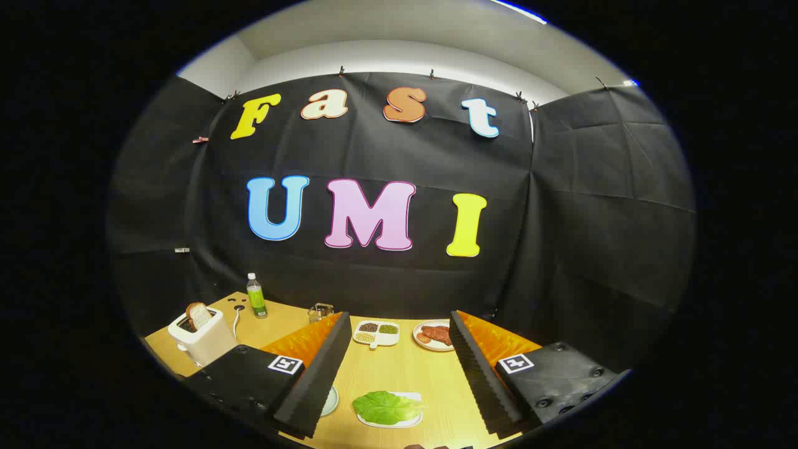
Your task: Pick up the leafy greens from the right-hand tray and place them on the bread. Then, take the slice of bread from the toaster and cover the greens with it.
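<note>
Leafy greens (pixel 386 406) on tray (pixel 391 424) btwn open jaws — untouched.

On the bench (pixel 399 374) I count one toaster (pixel 202 340) at ten o'clock holding one bread slice (pixel 199 315), one bottle (pixel 255 296), one divided dish (pixel 376 333), one plate of meat (pixel 434 335), perhaps several slices, and one leafy green (pixel 385 407) between the two open fingers (pixel 315 374).
</note>
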### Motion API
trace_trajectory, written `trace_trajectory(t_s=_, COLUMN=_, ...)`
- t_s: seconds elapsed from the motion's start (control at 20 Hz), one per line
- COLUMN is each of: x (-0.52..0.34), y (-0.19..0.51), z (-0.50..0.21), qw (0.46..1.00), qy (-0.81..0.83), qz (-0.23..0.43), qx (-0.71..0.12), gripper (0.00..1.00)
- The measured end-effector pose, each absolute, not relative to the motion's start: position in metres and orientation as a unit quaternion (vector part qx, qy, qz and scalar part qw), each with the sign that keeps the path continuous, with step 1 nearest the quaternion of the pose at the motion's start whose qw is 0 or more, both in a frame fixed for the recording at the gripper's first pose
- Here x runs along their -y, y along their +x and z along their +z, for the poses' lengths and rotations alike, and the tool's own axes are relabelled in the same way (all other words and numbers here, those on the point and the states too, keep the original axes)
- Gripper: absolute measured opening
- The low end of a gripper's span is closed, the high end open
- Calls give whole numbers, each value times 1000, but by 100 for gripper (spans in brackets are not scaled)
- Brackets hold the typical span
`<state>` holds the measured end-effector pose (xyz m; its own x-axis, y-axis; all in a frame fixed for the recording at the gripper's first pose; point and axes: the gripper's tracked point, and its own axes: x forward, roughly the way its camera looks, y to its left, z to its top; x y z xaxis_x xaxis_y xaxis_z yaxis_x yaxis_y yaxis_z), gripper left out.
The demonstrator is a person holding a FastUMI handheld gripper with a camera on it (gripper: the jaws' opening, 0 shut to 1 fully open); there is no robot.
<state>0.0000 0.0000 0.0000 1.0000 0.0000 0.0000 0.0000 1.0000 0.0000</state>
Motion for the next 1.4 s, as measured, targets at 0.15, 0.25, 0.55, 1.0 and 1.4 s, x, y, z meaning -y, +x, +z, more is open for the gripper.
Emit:
trace_trajectory(t_s=0.15, x=3, y=-2, z=0, qw=1000, qy=-3, qz=-6, qx=3, gripper=98)
trace_trajectory(t_s=0.25, x=7, y=-3, z=-2, qw=1000, qy=-4, qz=-8, qx=0, gripper=98)
trace_trajectory(t_s=0.55, x=19, y=-5, z=-10, qw=999, qy=0, qz=-32, qx=-8, gripper=98)
trace_trajectory(t_s=1.0, x=16, y=-4, z=-23, qw=998, qy=0, qz=-56, qx=-17, gripper=98)
trace_trajectory(t_s=1.4, x=-3, y=17, z=-51, qw=998, qy=16, qz=-41, qx=-44, gripper=98)
